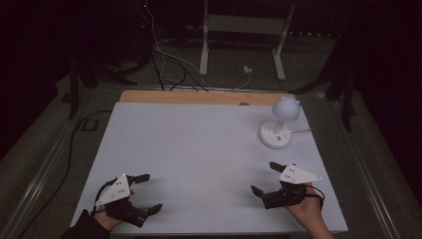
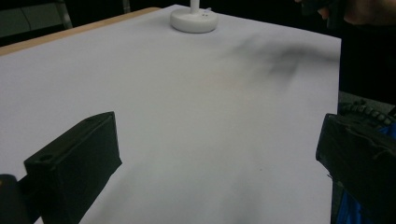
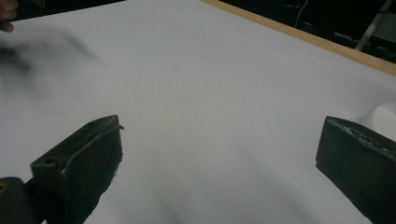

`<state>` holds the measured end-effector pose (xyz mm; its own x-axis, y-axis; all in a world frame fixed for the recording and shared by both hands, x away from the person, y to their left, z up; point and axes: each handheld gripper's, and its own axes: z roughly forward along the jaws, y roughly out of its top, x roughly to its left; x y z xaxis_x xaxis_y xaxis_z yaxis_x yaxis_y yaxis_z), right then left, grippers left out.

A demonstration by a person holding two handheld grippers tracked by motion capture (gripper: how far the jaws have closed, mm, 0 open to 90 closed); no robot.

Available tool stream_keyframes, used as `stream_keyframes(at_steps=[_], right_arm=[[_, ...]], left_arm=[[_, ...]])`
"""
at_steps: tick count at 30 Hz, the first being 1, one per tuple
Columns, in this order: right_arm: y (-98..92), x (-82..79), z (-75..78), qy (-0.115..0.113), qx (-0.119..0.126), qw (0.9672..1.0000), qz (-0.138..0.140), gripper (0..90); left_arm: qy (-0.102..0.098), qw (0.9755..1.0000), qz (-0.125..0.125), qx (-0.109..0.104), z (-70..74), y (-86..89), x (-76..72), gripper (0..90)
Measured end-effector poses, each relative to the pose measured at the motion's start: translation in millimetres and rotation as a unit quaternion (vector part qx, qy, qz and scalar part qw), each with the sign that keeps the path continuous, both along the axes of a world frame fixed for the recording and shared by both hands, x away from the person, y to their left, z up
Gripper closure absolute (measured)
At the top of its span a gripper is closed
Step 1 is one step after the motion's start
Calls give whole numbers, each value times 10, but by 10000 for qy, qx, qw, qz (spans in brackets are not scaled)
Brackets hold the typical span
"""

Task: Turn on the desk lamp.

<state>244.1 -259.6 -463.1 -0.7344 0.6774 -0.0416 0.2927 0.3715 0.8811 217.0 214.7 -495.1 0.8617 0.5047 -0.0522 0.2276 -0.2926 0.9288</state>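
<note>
A small white lamp (image 1: 279,122) with a round head and a round base stands at the back right of the white table top (image 1: 199,149). In the left gripper view its base (image 2: 193,20) sits at the far edge. My left gripper (image 1: 149,192) rests near the front left corner, jaws wide apart, nothing between them. Near the front right, my right gripper (image 1: 264,178) is also open and empty, a short way in front of the lamp. In the right gripper view a bit of the lamp base (image 3: 384,119) peeks past the right jaw.
A wooden strip (image 1: 199,97) runs along the table's far edge. Beyond it lie cables (image 1: 169,64) and a white metal stand (image 1: 244,35) on the dark floor. A thin cord (image 1: 301,131) leaves the lamp base to the right.
</note>
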Motion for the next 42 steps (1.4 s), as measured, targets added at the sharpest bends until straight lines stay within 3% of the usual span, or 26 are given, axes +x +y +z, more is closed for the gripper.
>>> stream_keyframes(at_steps=[9, 15, 25, 34, 37, 42], right_arm=[[-20, 112, 102, -124, 76, 9996, -258, 4], [-47, 219, 149, -231, 74, 9978, -616, 4], [-100, 390, 198, -400, 53, 9900, -1354, 4], [-87, 519, 209, -406, 8, 9842, -1725, 4], [-76, 585, 210, -372, -4, 9808, -1914, 4], [-53, 659, 202, -349, -23, 9792, -2001, 4]], left_arm=[[12, 10000, 22, -26, 3, -1, -1, 2], [0, 10000, -19, -4, 2, -10, -6, 2], [16, 10000, -4, -20, 5, -7, -4, 2], [18, 10000, 8, -11, 3, -1, -6, 2], [19, 10000, 4, -25, 7, -2, -6, 2], [18, 10000, 2, -19, 6, 0, -5, 2]])
